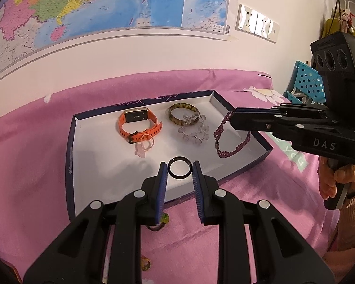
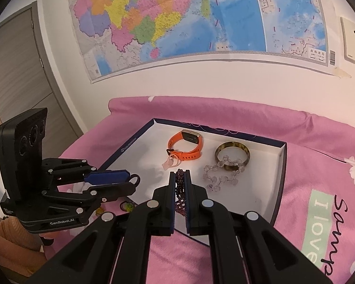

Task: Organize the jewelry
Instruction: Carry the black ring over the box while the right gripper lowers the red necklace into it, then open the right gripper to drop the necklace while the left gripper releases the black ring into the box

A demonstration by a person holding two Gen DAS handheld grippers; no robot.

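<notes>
Over the shallow white box [image 1: 87,146], we pinch a thin black ring [image 1: 179,170] in our left gripper [image 1: 179,175] jaws; the right gripper [image 2: 180,177] jaws clamp a purple beaded bracelet [image 1: 221,137], both bound inside.

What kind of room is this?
Probably a bedroom at home: pink flowered bedding covers the surface, a big map hangs on the wall, and a door stands at the side.
</notes>
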